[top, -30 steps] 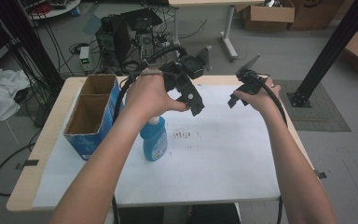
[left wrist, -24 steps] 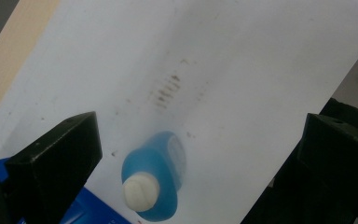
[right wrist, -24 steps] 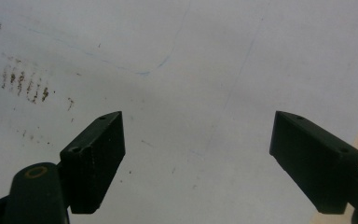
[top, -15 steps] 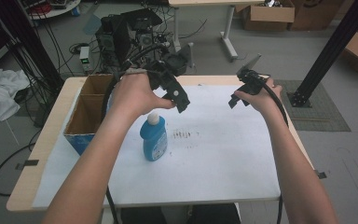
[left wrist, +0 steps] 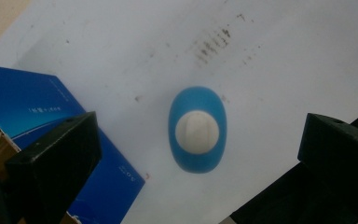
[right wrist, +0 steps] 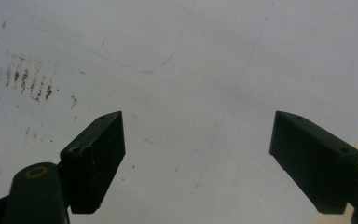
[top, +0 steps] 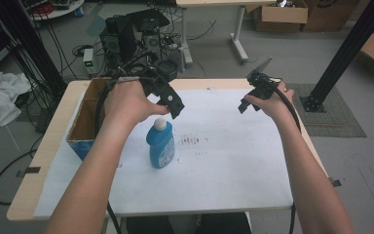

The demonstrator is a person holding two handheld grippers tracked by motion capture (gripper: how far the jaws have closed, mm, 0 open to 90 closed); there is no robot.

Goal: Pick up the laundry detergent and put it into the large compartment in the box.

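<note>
A blue bottle point(top: 160, 146) with a white cap stands upright on the white sheet, left of the table's middle. My left gripper point(top: 172, 104) hovers above its cap, open and empty. In the left gripper view the bottle point(left wrist: 197, 130) appears from straight above, centred between the spread jaws of the left gripper point(left wrist: 200, 128). My right gripper point(top: 247, 103) is held in the air over the table's far right part. In the right gripper view the right gripper point(right wrist: 196, 123) stands open over bare white sheet, holding nothing.
An open cardboard box point(top: 84, 127) with blue sides point(left wrist: 37, 112) stands at the table's left edge, close to the bottle. Dark smudges point(top: 191, 141) mark the sheet right of the bottle. Cables and equipment point(top: 126, 34) crowd the floor beyond the far edge.
My left hand and gripper have shifted left and slightly back, so the bottle's cap now sits under the open jaws. The right gripper has stayed in place.
</note>
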